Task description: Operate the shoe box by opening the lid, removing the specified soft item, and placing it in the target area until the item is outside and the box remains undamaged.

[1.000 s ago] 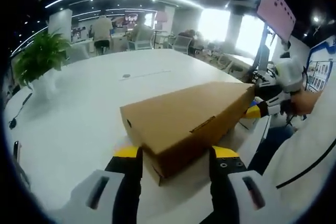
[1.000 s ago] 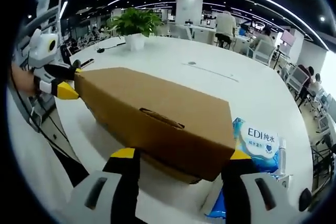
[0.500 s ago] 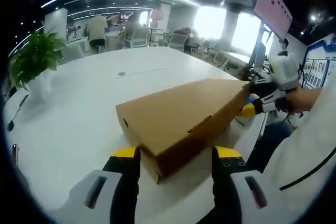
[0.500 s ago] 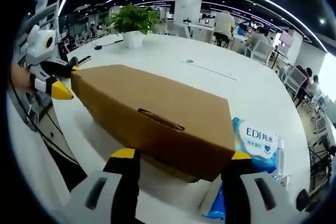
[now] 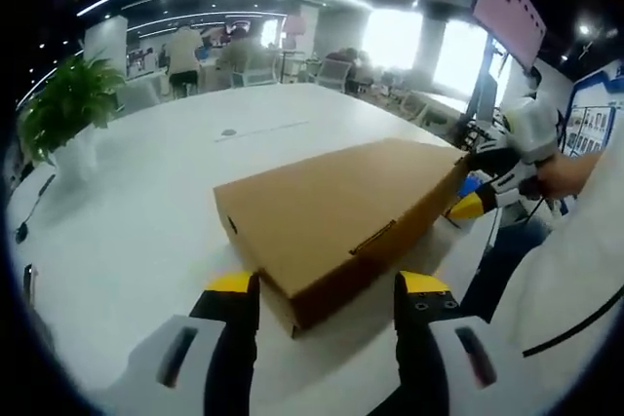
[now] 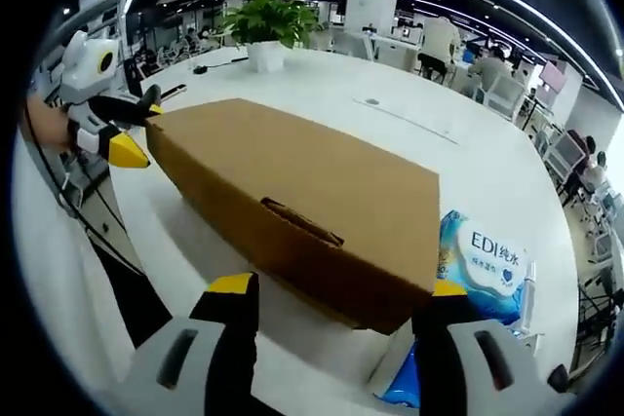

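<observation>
**Both grippers at the ends of the closed shoe box**

We have the shoe box lying flat on the white table, near the table edge that runs along the person's side. Its lid is down; the tuck tab on the front wall appears seated in its slot.

The long axis of the box runs from one gripper to the other, roughly along the near table edge. We have the left gripper at one short end, its jaws spread wide with that end's corner between them; we cannot confirm contact with the cardboard. In the right gripper view the same gripper appears at the far end, jaws parted at the box corner.

The right gripper stands at the opposite short end, jaws also spread wide on either side of the corner and gripping nothing that we can confirm. Neither gripper is clearly nearer: each faces its own end.

A blue soft pack lies on the table just beside the right-hand end of the box, outside it. We cannot see inside the box.

We judge the lid-opening step not yet done. The tab faces the person's side, so the lift should start from that long front edge, not from the ends.
</observation>
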